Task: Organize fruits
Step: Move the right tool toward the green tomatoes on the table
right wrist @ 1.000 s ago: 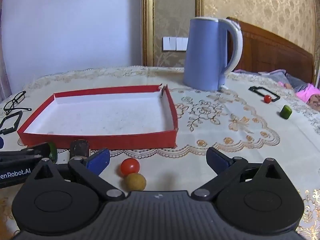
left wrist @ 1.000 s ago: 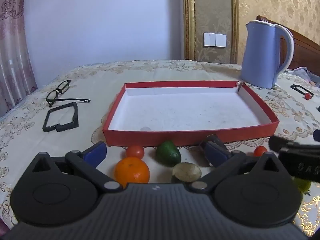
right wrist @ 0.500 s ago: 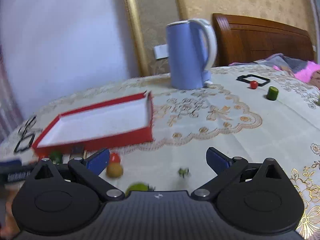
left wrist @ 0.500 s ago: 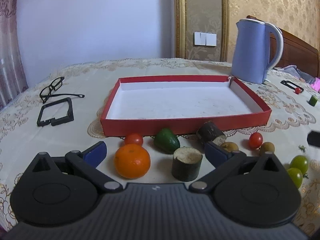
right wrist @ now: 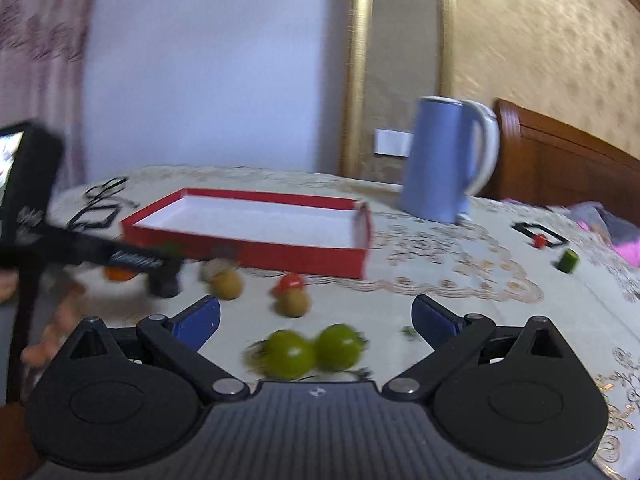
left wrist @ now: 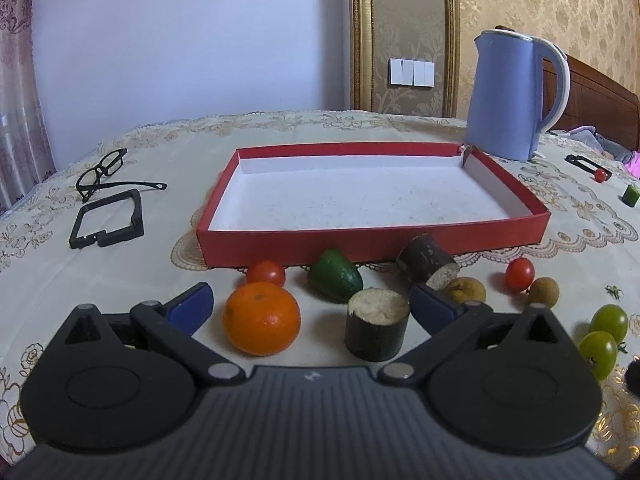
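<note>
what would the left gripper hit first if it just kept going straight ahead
Probably the orange or the upright dark stub: both sit between the open left gripper fingers; beyond them, the red tray wall.

The table has a lacy cloth. On it sit a red tray, a kettle, glasses, an orange and tomatoes.

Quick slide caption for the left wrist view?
Open left gripper facing an orange and cut pieces before the empty red tray.
</note>
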Tool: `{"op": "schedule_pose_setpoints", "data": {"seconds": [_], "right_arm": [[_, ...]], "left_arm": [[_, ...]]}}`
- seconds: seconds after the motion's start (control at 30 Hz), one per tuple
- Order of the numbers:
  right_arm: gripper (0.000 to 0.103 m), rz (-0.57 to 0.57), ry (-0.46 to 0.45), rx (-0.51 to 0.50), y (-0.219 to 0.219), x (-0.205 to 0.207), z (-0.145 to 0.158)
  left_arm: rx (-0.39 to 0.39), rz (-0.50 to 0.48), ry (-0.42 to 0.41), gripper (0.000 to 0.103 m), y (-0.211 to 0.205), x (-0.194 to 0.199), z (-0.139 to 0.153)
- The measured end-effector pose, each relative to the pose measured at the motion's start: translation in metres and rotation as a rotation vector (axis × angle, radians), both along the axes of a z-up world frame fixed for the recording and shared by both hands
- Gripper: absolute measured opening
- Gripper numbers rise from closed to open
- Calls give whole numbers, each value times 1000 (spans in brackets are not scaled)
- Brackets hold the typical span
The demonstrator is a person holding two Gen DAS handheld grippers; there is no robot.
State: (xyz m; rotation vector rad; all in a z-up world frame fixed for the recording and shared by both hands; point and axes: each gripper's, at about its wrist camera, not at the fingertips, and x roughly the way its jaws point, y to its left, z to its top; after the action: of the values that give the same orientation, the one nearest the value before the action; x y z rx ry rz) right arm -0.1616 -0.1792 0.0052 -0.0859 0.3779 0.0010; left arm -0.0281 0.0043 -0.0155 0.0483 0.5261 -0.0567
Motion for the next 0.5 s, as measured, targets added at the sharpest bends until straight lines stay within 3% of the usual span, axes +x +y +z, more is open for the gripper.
{"op": "schedule_pose_setpoints", "data": {"seconds": [0.1,0.17,0.5], "right_arm": [[88,35,16,-8,11,-3,-6],[73,68,41,10,16,-3,-10],[64,65,111,31,19,14,-24]], "left_arm": [[-16,1,-1,103,3,-1,2],[-23,4,-7,103,5,-2,3],[-49,-1,-9,103,12,-4,6]]}}
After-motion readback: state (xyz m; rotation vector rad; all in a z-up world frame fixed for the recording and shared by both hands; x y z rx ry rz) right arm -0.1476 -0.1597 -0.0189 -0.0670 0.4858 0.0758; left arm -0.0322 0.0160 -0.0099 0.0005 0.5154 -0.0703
